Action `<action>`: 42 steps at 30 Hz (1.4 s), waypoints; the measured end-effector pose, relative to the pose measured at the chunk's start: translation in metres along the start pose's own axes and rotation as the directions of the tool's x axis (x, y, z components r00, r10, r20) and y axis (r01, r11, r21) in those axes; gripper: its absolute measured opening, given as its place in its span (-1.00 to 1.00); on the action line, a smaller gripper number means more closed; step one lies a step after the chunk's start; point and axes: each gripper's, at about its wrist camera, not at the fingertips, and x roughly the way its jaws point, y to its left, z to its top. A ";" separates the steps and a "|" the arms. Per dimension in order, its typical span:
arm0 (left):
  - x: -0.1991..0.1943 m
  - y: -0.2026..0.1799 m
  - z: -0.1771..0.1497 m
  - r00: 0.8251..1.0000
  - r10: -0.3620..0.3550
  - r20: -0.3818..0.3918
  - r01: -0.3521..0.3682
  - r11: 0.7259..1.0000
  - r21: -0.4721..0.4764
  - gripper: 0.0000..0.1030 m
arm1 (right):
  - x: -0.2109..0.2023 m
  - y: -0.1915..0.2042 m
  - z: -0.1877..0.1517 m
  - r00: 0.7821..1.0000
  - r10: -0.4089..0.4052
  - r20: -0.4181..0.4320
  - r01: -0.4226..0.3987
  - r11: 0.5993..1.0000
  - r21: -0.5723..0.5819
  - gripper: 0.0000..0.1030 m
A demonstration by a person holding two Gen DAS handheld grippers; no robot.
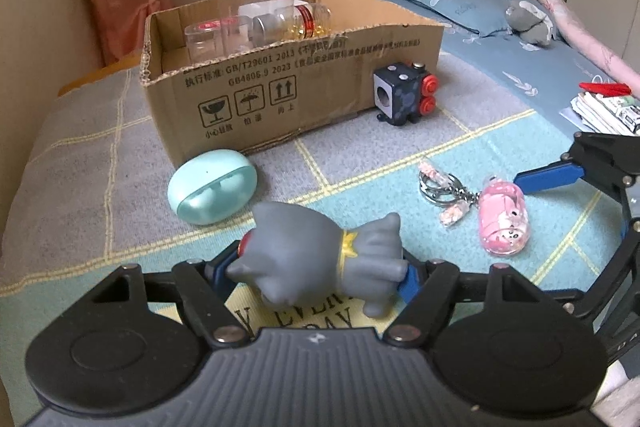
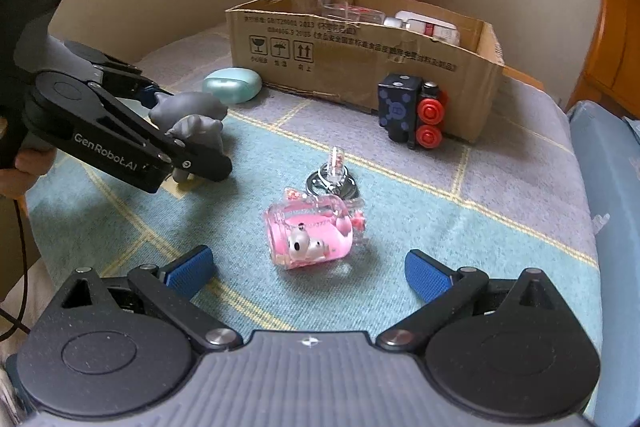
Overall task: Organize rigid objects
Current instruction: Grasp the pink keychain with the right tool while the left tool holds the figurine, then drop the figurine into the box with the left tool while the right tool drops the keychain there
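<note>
A grey cartoon figurine [image 1: 304, 247] with a yellow collar lies sideways between the blue pads of my left gripper [image 1: 316, 269], which is shut on it just above the blanket. From the right wrist view the same figurine [image 2: 192, 115] sits in the left gripper [image 2: 186, 131] at the left. My right gripper [image 2: 310, 275] stands wide open, and a pink snow-globe keychain [image 2: 312, 231] lies on the blanket just ahead of its pads. A cardboard box [image 1: 280, 87] holding clear jars [image 1: 256, 7] stands behind.
A mint earbud case [image 1: 212, 187] and a dark blue fidget cube with red buttons [image 1: 404, 95] lie against the box's front wall. A stack of papers [image 1: 604, 111], a blue pillow [image 1: 460, 11] and a grey plush [image 1: 528, 23] are at the right. Wooden headboard behind.
</note>
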 end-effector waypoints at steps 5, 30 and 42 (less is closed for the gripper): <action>0.001 0.001 0.001 1.000 -0.004 -0.002 0.004 1.000 -0.009 0.43 | 0.008 0.000 0.009 1.000 0.030 -0.001 -0.030 0.998 -0.048 0.98; -0.011 -0.004 0.006 0.998 0.002 -0.068 0.002 0.998 0.057 0.39 | -0.002 -0.005 0.031 0.999 -0.034 -0.030 0.030 0.990 -0.137 0.12; -0.053 -0.002 0.033 0.998 0.000 -0.057 0.009 0.989 0.146 0.39 | -0.036 -0.013 0.058 0.999 -0.021 -0.034 0.015 0.985 -0.170 0.12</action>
